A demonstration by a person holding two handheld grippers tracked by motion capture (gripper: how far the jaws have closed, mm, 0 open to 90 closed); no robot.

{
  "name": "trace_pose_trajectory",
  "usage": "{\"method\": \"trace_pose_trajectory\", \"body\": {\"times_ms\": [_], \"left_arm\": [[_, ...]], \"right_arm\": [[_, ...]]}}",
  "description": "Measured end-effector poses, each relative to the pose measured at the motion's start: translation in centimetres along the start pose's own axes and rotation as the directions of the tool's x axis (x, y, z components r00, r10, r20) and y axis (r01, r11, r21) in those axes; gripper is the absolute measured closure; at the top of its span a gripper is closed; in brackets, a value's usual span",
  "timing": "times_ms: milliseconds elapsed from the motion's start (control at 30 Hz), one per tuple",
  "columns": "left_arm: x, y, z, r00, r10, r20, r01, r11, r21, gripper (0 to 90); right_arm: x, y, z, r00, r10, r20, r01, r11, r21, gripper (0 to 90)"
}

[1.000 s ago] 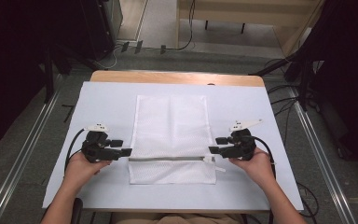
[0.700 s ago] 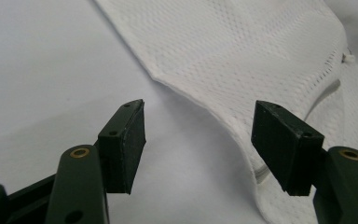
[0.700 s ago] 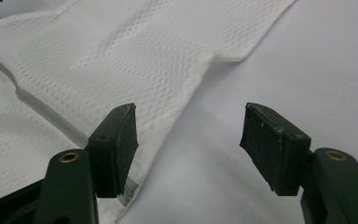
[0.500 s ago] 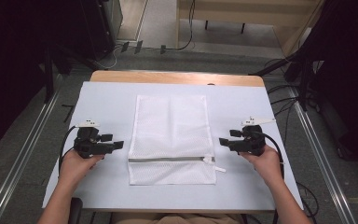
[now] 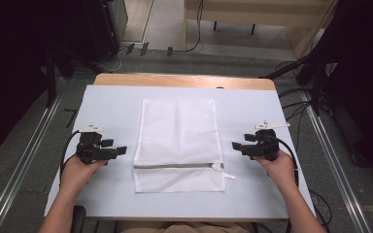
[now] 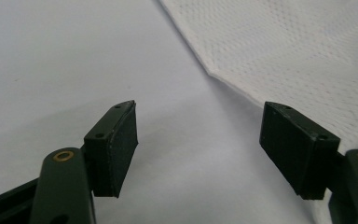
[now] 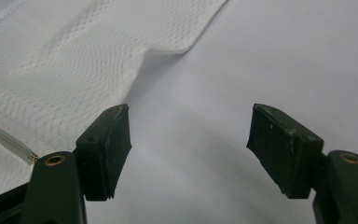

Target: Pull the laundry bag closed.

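two grippers flank one white mesh bag (image 5: 178,145) on the pale table (image 5: 252,199), seen from the high view. a second ago both sat at the bag's near edge by the zip (image 5: 175,166); now the left gripper (image 5: 121,150) and right gripper (image 5: 235,144) rest well clear of the bag's sides, each hand drawn outward. their jaws have just been opening and now stand spread wide with nothing between them. the bag lies flat at the table's middle, zip run shut across its near end, the white pull tab (image 5: 229,175) trailing off its right corner. the release reads as a step finished: the bag appears laid out and let go, and any next grasp would mean reaching in again. count: one bag, one zip, two grippers, two hands, one table.

in the left gripper view, the left gripper (image 6: 200,140) shows its two black pads (image 6: 121,149) far apart over bare table, empty. the bag's edge (image 6: 270,56) crosses the upper right, near the right jaw but not between the pair.

in the right gripper view, the right gripper (image 7: 191,144) shows the same: two pads (image 7: 282,149) spread, bare table between them. the bag (image 7: 74,60) fills the upper left, one rumpled fold along its edge, and the zip's end (image 7: 9,140) glints just beside the left jaw, untouched.
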State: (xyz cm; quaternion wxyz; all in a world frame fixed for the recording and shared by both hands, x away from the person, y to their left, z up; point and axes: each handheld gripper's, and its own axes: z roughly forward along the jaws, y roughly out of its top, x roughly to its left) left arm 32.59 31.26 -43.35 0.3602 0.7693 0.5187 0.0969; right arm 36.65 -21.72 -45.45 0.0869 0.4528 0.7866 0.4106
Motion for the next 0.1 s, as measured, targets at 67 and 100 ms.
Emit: {"method": "trace_pose_trajectory", "body": {"times_ms": [67,100], "left_arm": [[0.06,-0.02,0.05,0.9998,0.004,-0.018,-0.004,1.0,-0.003,26.8],[0.1,-0.03,0.11,0.9997,0.003,-0.023,-0.003,1.0,-0.003,26.2]], "right_arm": [[-0.03,-0.02,0.09,1.0,0.003,0.0,-0.003,1.0,0.004,28.1],[-0.05,-0.05,0.12,0.9999,0.002,-0.015,-0.002,1.0,0.012,24.9]]}}
